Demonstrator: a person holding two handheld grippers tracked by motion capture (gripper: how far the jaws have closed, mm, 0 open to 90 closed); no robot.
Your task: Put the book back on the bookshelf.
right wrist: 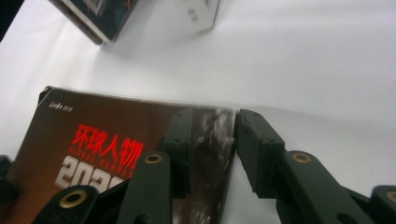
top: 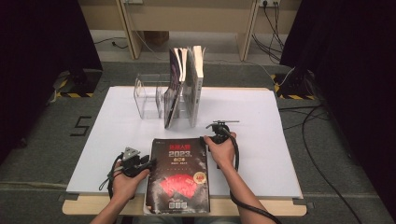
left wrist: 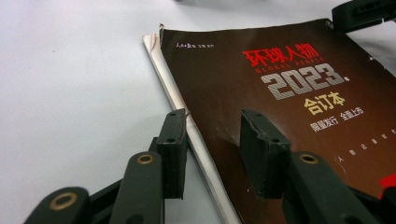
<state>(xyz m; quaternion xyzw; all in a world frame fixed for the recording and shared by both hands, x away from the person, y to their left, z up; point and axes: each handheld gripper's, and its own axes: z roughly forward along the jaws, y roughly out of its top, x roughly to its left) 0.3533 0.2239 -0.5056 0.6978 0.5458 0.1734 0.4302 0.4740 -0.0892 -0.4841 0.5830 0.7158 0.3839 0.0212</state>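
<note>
Straddling magazine [left wrist: 280,107] edges: left gripper [left wrist: 215,140] spine, right gripper [right wrist: 212,144] far corner.

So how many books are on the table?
3 by my count: one flat book near the front edge, two upright in the clear rack; others may be hidden.

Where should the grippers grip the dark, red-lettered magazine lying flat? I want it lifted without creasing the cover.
Grip the dark glossy magazine at its two long edges, one gripper from each side. It lies flat on the white table, so only the edges offer a hold. The left gripper already straddles the left edge and the right gripper the right edge near the top corner; neither visibly presses yet.
</note>
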